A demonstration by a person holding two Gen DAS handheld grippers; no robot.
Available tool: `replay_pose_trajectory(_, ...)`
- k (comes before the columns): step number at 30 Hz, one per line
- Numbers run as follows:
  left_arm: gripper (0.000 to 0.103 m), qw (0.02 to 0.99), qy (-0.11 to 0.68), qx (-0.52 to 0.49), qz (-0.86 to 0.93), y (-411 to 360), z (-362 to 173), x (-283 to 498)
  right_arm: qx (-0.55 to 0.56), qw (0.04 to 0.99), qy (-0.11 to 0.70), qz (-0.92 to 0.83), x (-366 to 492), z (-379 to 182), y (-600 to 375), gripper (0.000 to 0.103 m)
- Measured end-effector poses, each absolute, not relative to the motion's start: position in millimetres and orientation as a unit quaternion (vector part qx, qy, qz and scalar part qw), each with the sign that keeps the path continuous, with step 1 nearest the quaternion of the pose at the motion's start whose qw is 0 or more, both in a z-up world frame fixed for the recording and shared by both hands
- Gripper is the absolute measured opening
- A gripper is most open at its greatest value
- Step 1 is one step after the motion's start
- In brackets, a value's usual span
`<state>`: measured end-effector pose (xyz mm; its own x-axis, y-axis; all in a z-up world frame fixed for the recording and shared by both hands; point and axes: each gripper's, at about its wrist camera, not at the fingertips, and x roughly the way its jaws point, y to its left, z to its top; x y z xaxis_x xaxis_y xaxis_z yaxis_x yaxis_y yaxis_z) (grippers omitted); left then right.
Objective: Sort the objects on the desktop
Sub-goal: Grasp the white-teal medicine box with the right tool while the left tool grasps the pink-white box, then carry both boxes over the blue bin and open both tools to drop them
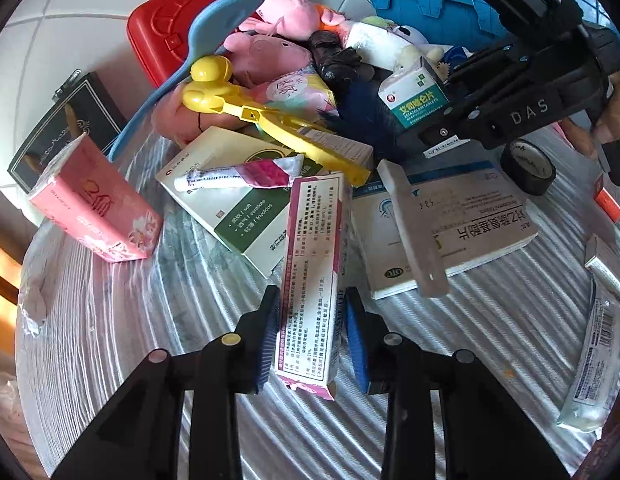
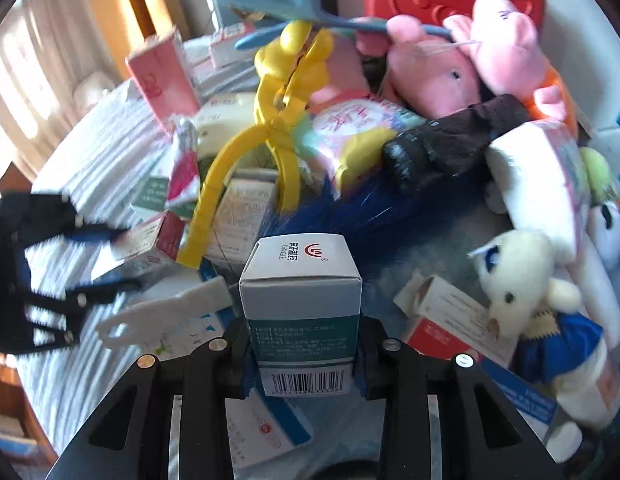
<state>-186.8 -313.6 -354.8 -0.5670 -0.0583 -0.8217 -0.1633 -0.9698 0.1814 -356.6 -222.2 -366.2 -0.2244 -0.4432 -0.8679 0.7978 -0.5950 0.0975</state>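
Observation:
My left gripper (image 1: 311,332) is shut on a long pink-and-white medicine box (image 1: 311,268), held upright between its blue pads over the table. My right gripper (image 2: 304,344) is shut on a small white-and-green medicine box (image 2: 302,296); in the left wrist view the same box (image 1: 415,96) sits in the right gripper (image 1: 441,116) at the upper right, above the pile. The left gripper shows blurred at the left edge of the right wrist view (image 2: 98,256).
The table (image 1: 130,340) holds a pile: pink plush pigs (image 1: 270,48), yellow tongs (image 1: 266,120), a blue spoon (image 1: 214,36), a red case (image 1: 170,12), a pink box (image 1: 94,204), flat medicine boxes (image 1: 461,224), a tube (image 1: 238,176), black tape (image 1: 527,166), a white plush (image 2: 517,280).

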Motion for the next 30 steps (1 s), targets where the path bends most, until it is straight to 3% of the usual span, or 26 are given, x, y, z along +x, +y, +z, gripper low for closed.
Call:
replay_pose_trajectory(9,0.030,-0.011,0.083,-0.419,0.904,-297.7,-302.2,-175.2,0.445,0.409,0.151,-0.782,-329.5,-313.5,-205.8,0.035)
replay_pose_trajectory(18,0.029,-0.021,0.121,-0.304,0.945,-260.0,-192.5,-189.7,0.361,0.382,0.102,-0.845,-300.2,-220.4,-165.3,0.035)
replay_pose_trajectory(30,0.030,0.116,0.137,-0.142,0.974,-68.8,-26.9,-257.4,0.184,0.233,0.023,-0.955,-253.0,-32.9,19.0,0.035)
